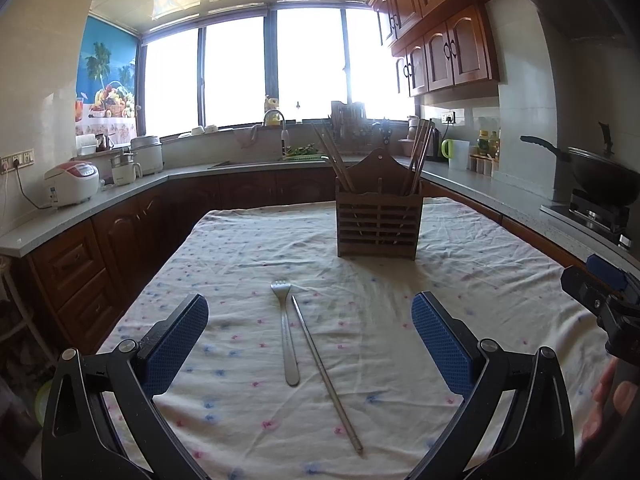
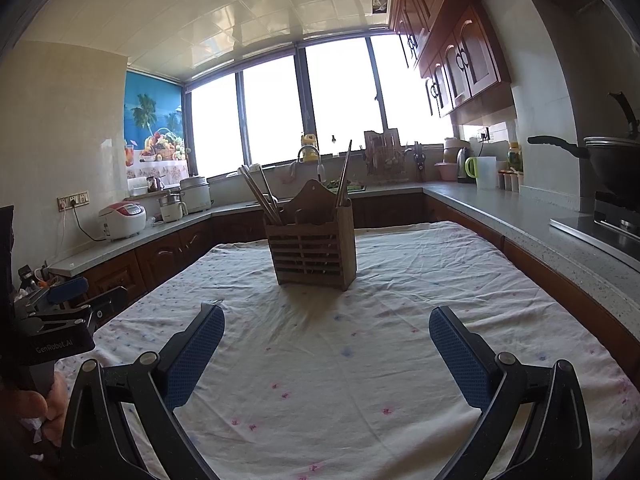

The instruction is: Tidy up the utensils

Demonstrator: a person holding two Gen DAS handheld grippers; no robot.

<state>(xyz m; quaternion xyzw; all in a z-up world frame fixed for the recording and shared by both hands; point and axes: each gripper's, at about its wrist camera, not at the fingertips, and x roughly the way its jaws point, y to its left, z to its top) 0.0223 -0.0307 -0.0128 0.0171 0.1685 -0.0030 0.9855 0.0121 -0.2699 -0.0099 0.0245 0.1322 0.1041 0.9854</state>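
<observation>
Here the fork [image 1: 289,336] lies between the spread left tongs [image 1: 310,328] — untouched.

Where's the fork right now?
In the left wrist view, the fork lies flat on the tablecloth between the open left gripper's fingers, just left of a metal chopstick, short of the wooden holder.

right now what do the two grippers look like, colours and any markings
Both the left gripper and right gripper have black angular frames with silver pivot screws and blue textured fingers. The left gripper's body reads "GenRobot.AI" in the right wrist view.
</observation>
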